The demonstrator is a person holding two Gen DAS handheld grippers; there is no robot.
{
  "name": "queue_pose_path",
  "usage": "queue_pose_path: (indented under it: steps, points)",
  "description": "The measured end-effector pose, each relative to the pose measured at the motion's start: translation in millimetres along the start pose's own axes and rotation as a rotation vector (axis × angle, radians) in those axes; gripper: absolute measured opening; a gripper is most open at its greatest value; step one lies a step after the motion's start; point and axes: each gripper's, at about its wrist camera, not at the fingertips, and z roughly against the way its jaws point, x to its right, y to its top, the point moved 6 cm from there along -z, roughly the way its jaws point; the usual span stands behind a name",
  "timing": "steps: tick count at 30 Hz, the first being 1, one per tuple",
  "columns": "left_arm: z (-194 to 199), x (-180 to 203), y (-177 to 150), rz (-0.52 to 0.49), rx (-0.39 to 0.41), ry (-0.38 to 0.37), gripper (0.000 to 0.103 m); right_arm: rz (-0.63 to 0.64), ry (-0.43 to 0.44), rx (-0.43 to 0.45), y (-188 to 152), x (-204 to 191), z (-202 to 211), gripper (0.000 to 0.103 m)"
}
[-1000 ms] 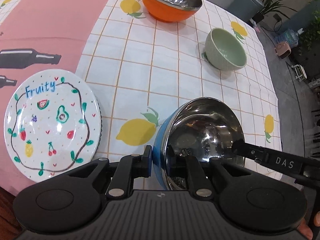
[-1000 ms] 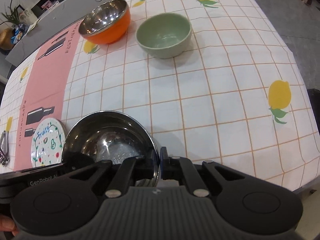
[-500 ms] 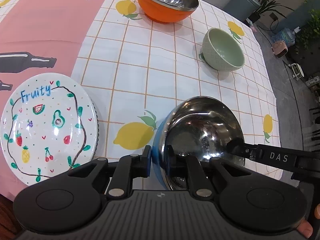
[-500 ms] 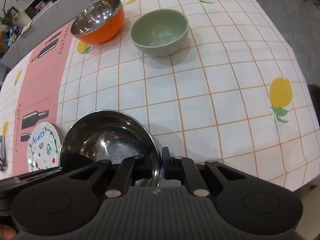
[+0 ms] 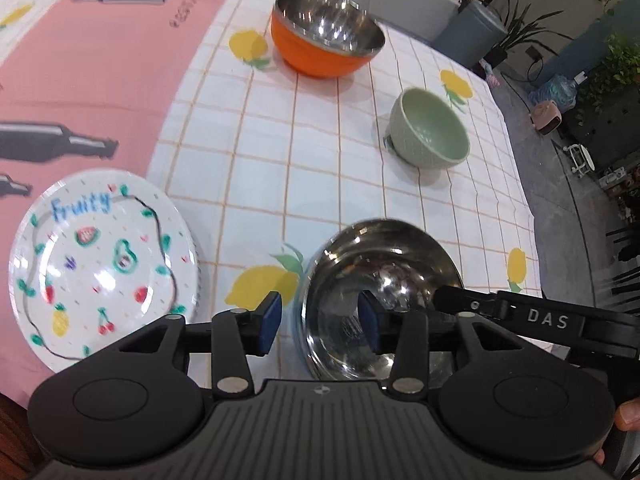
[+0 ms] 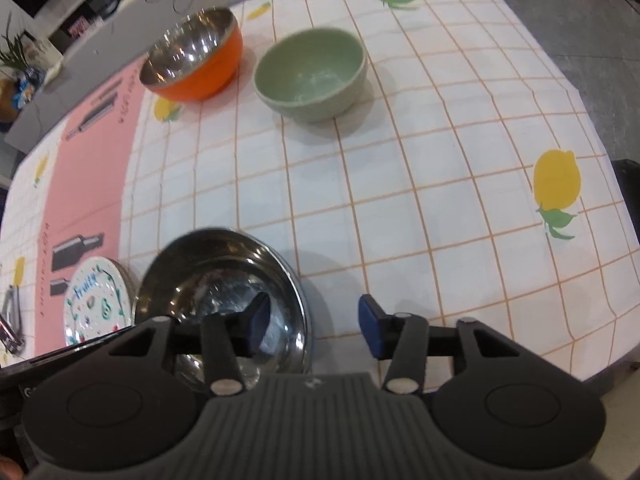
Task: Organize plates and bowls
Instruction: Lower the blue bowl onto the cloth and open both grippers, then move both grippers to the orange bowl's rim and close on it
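Steel bowl [image 5: 380, 284] released: my left gripper [image 5: 318, 318] and right gripper [image 6: 310, 322] just opened (rim still between); lift straight clear.

My tablecloth [image 5: 256, 168] was white with an orange grid, yellow lemons with green leaves, and a pink band printed with black bottles at 10 o'clock. The plate [image 5: 104, 264] at 9 o'clock was white, lettered "Fruity" in blue, with small coloured fruits inside a dark wavy line. The nearest bowl [image 5: 380, 276] was mirror steel with a blue outside. At 12 o'clock stood an orange bowl [image 5: 320, 56], steel inside; at 1 o'clock a pale green bowl [image 5: 430, 136]. My gripper pads [image 5: 269, 320] were blue on black bodies.
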Motion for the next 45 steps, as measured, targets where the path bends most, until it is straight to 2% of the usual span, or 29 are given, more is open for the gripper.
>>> queue_pose_path:
  steps: [7,11,14,18,22,25,29,36,42,45]
  points:
    - [18,0,11,-0.081,0.045,0.032,0.051,-0.001,0.024,0.061,0,1,12,0.054]
    - [23,-5,15,-0.096,0.051,0.048,0.051,-0.002,0.003,0.061,0,5,13,0.054]
    - [23,-9,17,-0.093,0.035,0.034,0.051,-0.017,-0.01,0.047,2,10,13,0.054]
    - [27,-11,26,-0.13,0.081,0.05,0.051,-0.045,-0.016,0.037,6,14,13,0.054]
    - [25,-13,36,-0.147,0.09,0.053,0.051,-0.018,-0.051,0.13,23,10,27,0.054]
    - [22,-14,46,-0.148,0.092,0.049,0.051,-0.003,-0.049,0.168,41,2,35,0.054]
    - [12,-23,62,-0.082,0.057,-0.017,0.051,0.015,-0.051,0.184,63,-10,37,0.053]
    - [1,-30,96,-0.094,0.061,0.032,0.049,0.057,-0.072,0.177,95,-27,28,0.053]
    - [-1,-25,135,-0.122,0.097,0.003,0.048,0.061,-0.078,0.174,127,-35,13,0.053]
    - [-5,-19,155,-0.117,0.11,-0.02,0.048,0.024,-0.05,0.175,145,-36,6,0.053]
